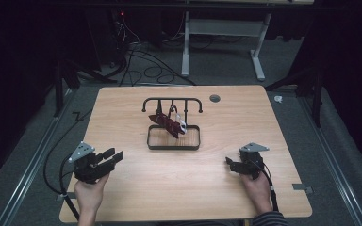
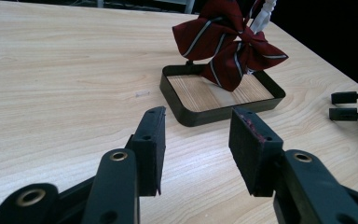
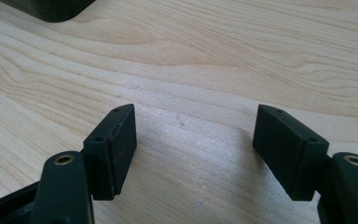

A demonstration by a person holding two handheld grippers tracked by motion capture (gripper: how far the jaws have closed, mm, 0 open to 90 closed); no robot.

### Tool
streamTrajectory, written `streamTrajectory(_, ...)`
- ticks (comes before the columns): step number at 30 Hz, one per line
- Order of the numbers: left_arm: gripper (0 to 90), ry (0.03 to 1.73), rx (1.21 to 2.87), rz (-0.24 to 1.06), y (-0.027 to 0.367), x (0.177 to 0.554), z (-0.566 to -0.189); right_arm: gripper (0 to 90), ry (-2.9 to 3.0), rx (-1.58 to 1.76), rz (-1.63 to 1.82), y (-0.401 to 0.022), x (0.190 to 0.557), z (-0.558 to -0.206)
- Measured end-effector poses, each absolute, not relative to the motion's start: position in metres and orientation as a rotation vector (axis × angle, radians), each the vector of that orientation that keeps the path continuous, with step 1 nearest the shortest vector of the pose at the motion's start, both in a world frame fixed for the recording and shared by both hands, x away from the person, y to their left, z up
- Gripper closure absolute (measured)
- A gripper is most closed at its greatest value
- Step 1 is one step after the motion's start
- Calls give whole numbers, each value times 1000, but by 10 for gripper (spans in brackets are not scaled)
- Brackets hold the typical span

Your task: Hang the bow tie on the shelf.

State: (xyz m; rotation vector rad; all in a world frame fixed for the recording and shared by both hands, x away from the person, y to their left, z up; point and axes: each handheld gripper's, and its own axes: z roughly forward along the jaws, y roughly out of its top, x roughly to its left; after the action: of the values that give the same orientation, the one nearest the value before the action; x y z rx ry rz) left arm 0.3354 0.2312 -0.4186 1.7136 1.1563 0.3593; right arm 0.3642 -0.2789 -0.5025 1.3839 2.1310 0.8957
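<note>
Dark room around, and a pale wooden table [image 1: 136, 188] carries a small black stand [image 1: 172, 100] with a tray [image 1: 173, 145] at its centre. From the rack hangs a dark red bow tie [image 1: 168, 123] with pale stripes, its lower wing over the tray. I judge it light, soft and floppy, so it will sag and swing; I would pinch the middle knot, not a wing. My left gripper [image 1: 115, 157] at near left and my right gripper [image 1: 228, 163] at near right both stand spread and hold nothing.
</note>
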Motion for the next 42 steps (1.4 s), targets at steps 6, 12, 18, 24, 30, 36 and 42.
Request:
streamTrajectory(6,560,1168,1721,352,232,335,-424,315,2132,1385,895,-279,364,-502)
streamTrajectory(12,557,1184,1717,346,234,334,-429,316,2131,1385,894,-279,364,-502)
streamTrajectory(18,555,1199,1719,346,237,333,-433,316,2130,1389,896,-279,364,-502)
streamTrajectory(24,555,1217,1713,338,239,332,-439,315,2130,1389,894,-279,364,-502)
streamTrajectory(30,552,1231,1718,336,240,332,-443,316,2131,1387,896,-279,364,-502)
streamTrajectory(36,552,1246,1720,333,241,332,-449,315,2131,1387,896,-279,364,-502)
streamTrajectory(42,552,1261,1722,325,242,331,-454,316,2130,1389,896,-279,364,-502)
